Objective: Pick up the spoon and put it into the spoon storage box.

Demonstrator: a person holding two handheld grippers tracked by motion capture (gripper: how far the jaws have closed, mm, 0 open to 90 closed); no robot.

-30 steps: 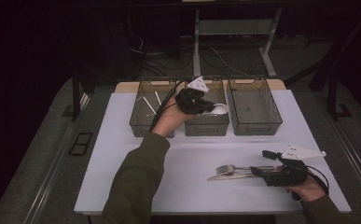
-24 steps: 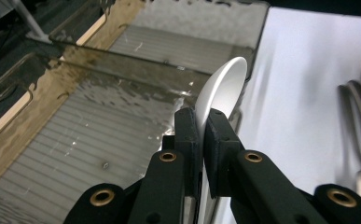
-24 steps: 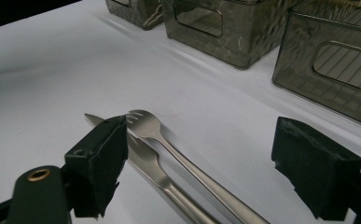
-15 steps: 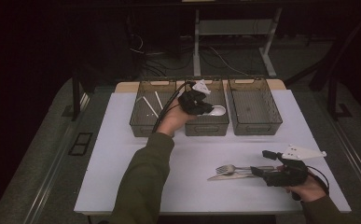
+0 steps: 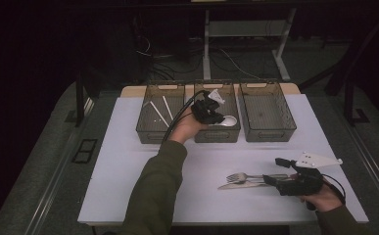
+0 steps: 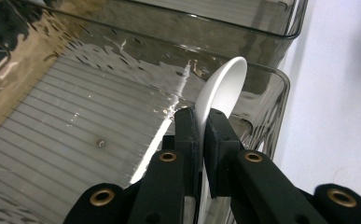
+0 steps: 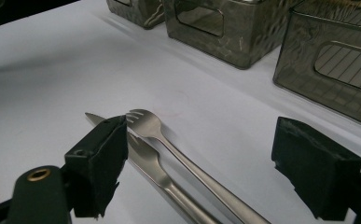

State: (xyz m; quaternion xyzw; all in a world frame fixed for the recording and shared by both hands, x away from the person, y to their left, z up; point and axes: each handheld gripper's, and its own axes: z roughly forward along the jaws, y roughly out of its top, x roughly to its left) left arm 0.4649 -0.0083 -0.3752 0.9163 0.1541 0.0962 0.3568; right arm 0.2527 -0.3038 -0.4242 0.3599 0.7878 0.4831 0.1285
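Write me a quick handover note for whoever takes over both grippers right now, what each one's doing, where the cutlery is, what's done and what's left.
Left gripper: shut on the white spoon, held over the middle bin, just above its floor.
Right gripper: open, low over the table, fingers either side of the fork and knife; neither is gripped.
Things: fork and knife lie side by side on the table near the right gripper. Two white sticks lie in the left bin. The right bin looks empty.
Done: sticks binned, spoon lifted to its bin.
Left: release the spoon, then probably bin the fork and knife.
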